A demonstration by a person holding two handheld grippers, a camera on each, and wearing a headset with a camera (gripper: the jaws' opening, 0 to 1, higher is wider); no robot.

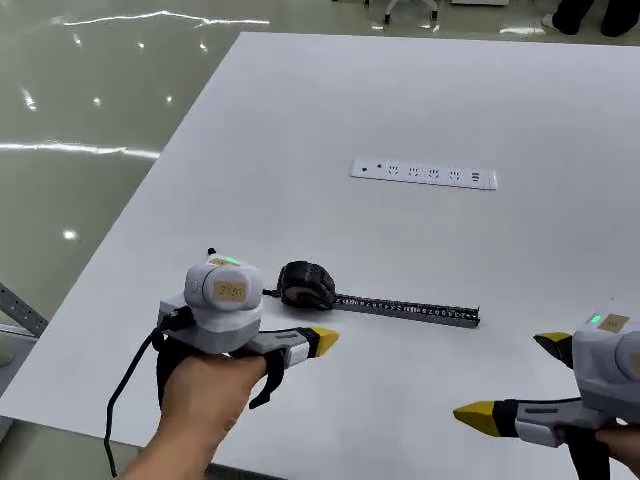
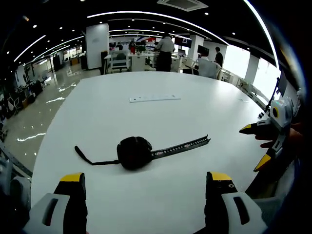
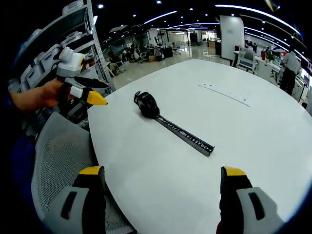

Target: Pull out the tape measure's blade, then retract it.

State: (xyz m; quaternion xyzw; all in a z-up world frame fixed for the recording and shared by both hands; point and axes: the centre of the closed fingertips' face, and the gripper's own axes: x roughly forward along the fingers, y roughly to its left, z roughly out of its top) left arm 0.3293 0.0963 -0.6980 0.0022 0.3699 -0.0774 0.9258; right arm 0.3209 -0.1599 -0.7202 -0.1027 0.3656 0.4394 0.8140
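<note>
Left tool [image 2: 146, 178], right tool [image 3: 162, 171]: both spread, empty. Tape measure [image 1: 306, 284]: by desk's [image 1: 300, 150] near edge, blade [image 1: 410, 309] partly out. We judge case hard, dense; blade thin, springy: pinch case, grip hooked end.

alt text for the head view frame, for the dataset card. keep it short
A black tape measure lies on a white table with its blade extended flat to the right. The left gripper is held close in front of the case and the right gripper is open at lower right; neither touches the tape. A white power strip lies farther back.
</note>
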